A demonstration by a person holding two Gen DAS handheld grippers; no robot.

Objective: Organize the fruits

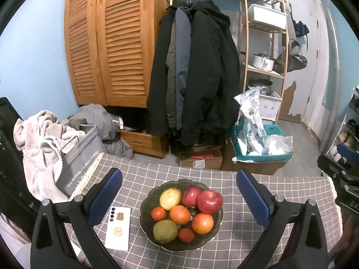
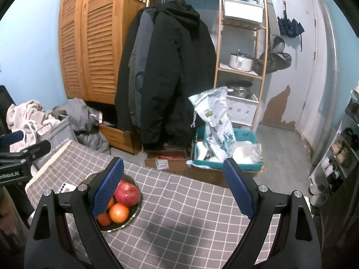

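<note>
Left wrist view first: the left gripper (image 1: 179,198) has its blue-padded fingers (image 1: 105,196) spread wide with nothing between them, hovering above a grey checked tablecloth (image 1: 246,235). Framed between the fingers sits a dark scalloped bowl (image 1: 144,204) full of fruit: a green-yellow mango (image 1: 165,231) at the near side, a small red tomato (image 1: 186,234) just beside it, an orange (image 1: 202,223) to the right, another orange (image 1: 180,214) in the middle, a small tomato (image 1: 158,213) on the left, a yellow mango (image 1: 170,198) behind, and two red apples (image 1: 209,201) at the far right side of the bowl. A white phone (image 1: 118,228) lies face down on the cloth just left of the bowl, not touching it.

Right wrist view: the right gripper (image 2: 174,187) is likewise wide open and holds nothing, over a bare stretch of cloth to the right of the bowl (image 2: 134,210), which its left finger partly hides. The left gripper's black body shows at that view's left edge.

Beyond the table edge stand a cardboard box (image 1: 199,159) and a teal bin (image 1: 261,154) stuffed with plastic bags on the floor. Further back dark coats (image 1: 197,71) hang on a rail beside a louvred wooden wardrobe (image 1: 107,44), with a wooden shelf unit (image 1: 264,51) holding pots to the right
</note>
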